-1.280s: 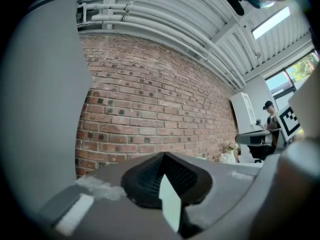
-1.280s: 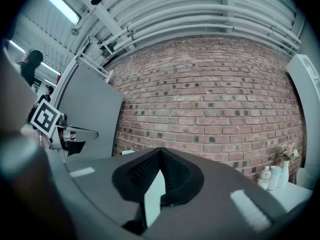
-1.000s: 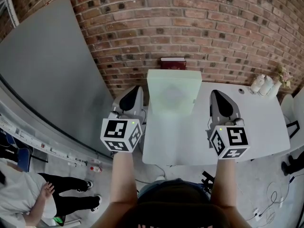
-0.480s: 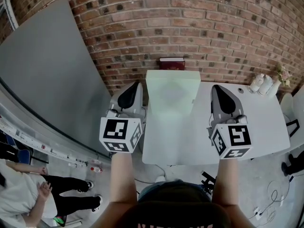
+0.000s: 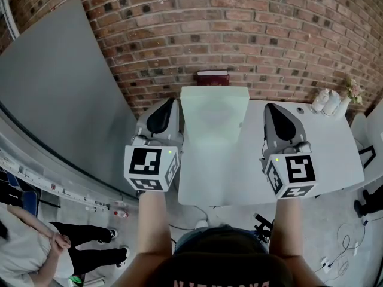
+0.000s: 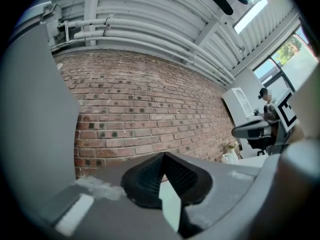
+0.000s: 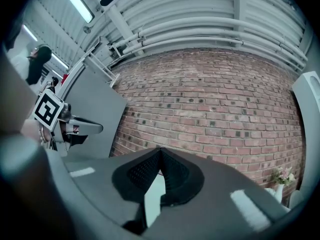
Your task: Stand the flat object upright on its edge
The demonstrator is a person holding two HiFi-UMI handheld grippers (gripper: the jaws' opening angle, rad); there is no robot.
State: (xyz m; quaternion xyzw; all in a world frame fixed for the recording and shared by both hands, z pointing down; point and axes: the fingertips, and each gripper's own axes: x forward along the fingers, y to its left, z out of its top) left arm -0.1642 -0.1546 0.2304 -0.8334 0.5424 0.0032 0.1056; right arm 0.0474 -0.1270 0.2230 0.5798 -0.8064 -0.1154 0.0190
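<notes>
A pale green flat board (image 5: 213, 109) lies on the white table (image 5: 323, 154), at the middle of its far side. My left gripper (image 5: 169, 104) hovers just left of the board, jaws shut and empty. My right gripper (image 5: 272, 108) hovers to the board's right over the table, also shut with nothing held. In the left gripper view the left gripper (image 6: 162, 157) has its black pads pressed together, aimed at the brick wall. In the right gripper view the right gripper (image 7: 160, 152) is shut in the same way. The board is hidden in both gripper views.
A dark red book (image 5: 213, 77) stands against the brick wall (image 5: 269, 34) behind the board. Small white bottles and flowers (image 5: 331, 101) sit at the table's far right corner. A large grey panel (image 5: 60, 94) leans at the left. A person (image 5: 27, 244) stands at lower left.
Both grippers have risen a little, staying on either side of the board with jaws shut. The board has not moved.
</notes>
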